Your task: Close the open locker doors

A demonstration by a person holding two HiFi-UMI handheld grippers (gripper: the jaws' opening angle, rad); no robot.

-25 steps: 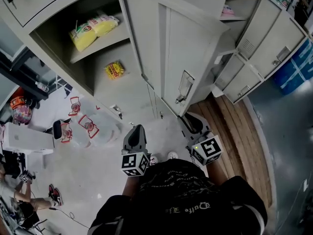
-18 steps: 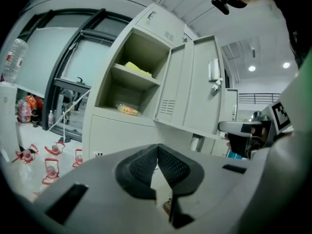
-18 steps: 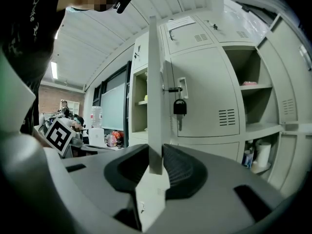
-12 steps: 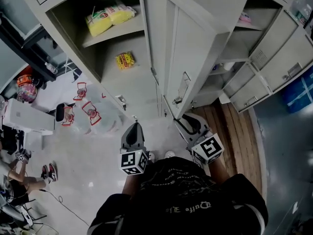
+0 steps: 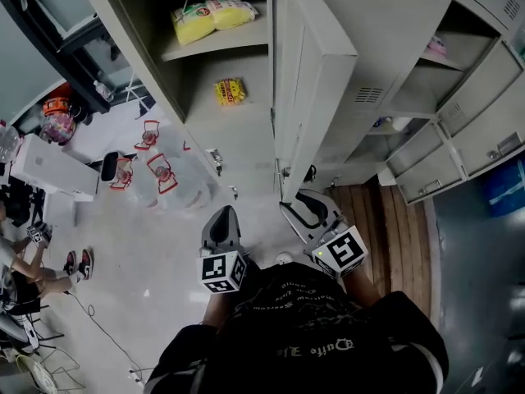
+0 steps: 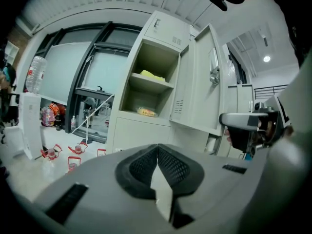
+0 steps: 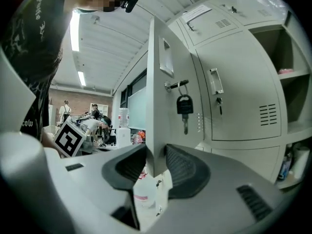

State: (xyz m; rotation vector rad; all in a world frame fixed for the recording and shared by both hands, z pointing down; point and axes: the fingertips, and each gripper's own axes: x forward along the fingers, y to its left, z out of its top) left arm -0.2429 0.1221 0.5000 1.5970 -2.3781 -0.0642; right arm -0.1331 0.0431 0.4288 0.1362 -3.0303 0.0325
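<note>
A tall grey locker door (image 5: 316,72) stands open, edge-on in the head view, beside its open compartment (image 5: 246,130), which holds yellow packs (image 5: 209,19). My right gripper (image 5: 297,206) is at the door's lower corner. In the right gripper view the door's edge (image 7: 158,82) sits between the jaws of my right gripper (image 7: 156,162), with a key (image 7: 184,106) hanging above. Those jaws have just been opening, and a thin gap shows at the right pad. My left gripper (image 5: 223,216) hangs left of the door, its pads (image 6: 168,167) closed together on nothing.
More open lockers (image 5: 435,72) stand to the right, one shelf holding a pink item (image 5: 436,48). Water jugs with red handles (image 5: 156,175) and a white box (image 5: 45,167) sit on the floor at left. A person (image 5: 33,261) sits at far left. Wooden boards (image 5: 402,236) lie at right.
The open door showed its broad face and handle before and is now edge-on. The lockers have slid down and right in the head view. The grippers stay close to the door's foot.
</note>
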